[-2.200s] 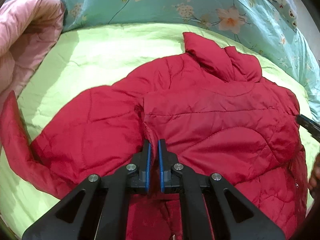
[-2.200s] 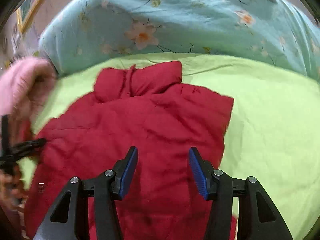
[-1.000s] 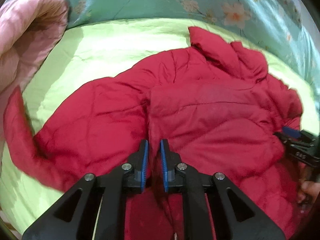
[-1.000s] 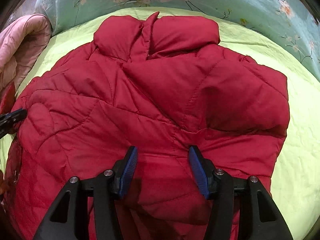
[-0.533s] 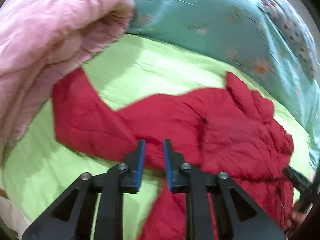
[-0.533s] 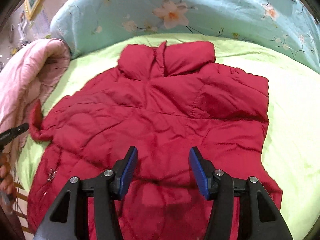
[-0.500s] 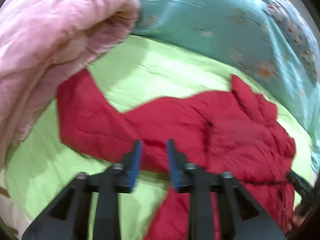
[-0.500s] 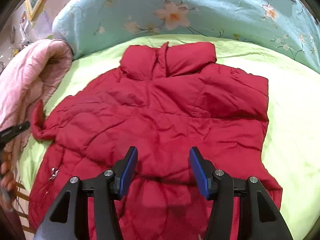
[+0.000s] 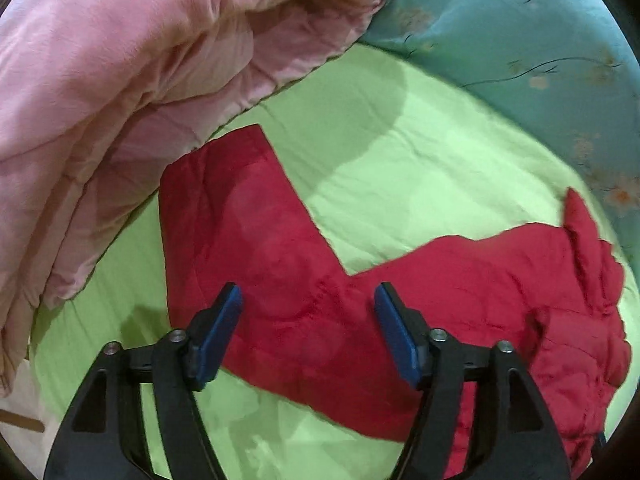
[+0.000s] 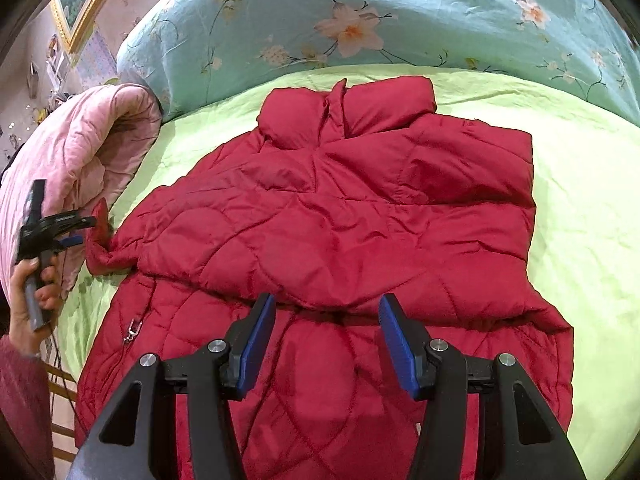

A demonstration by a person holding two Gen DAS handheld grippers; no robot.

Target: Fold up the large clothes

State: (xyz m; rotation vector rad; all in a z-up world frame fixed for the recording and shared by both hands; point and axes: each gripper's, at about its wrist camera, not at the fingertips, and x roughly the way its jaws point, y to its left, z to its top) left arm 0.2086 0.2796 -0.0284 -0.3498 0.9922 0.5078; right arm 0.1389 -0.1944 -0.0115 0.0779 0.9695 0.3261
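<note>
1. Jacket (image 10: pixel 340 232) — red, quilted, lying flat on the green sheet (image 10: pixel 580 208). In the right wrist view its long axis runs 12 to 6 o'clock: collar (image 10: pixel 348 116) points to 12, toward the floral quilt (image 10: pixel 360 20); hem falls out of view at 6, under the gripper.
2. Right half of the jacket — folded inward across the chest, giving a straight edge down the 3 o'clock side.
3. Sleeve (image 9: pixel 248 240) — stretched out from the body toward 9 o'clock in the right wrist view. In the left wrist view it runs from the body at 3–4 o'clock up to a cuff at 11 o'clock; the cuff ends just beside the pink blanket (image 9: pixel 140 80), whether touching cannot be told.
4. Zipper pull (image 10: pixel 131 330) — small metal piece on the lower front, at 8 o'clock in the right wrist view.
5. Left gripper (image 9: pixel 308 328) — jaws spread wide, holding nothing, above the upper part of the sleeve. Also seen at 9 o'clock in the right wrist view, held in the person's left hand (image 10: pixel 34 300).
6. Right gripper (image 10: pixel 326 340) — jaws apart, empty, over the lower middle of the jacket, pointing along its length toward the collar.
7. Picture frame (image 10: pixel 80 0) — gilt, on the wall at 10–11 o'clock.
</note>
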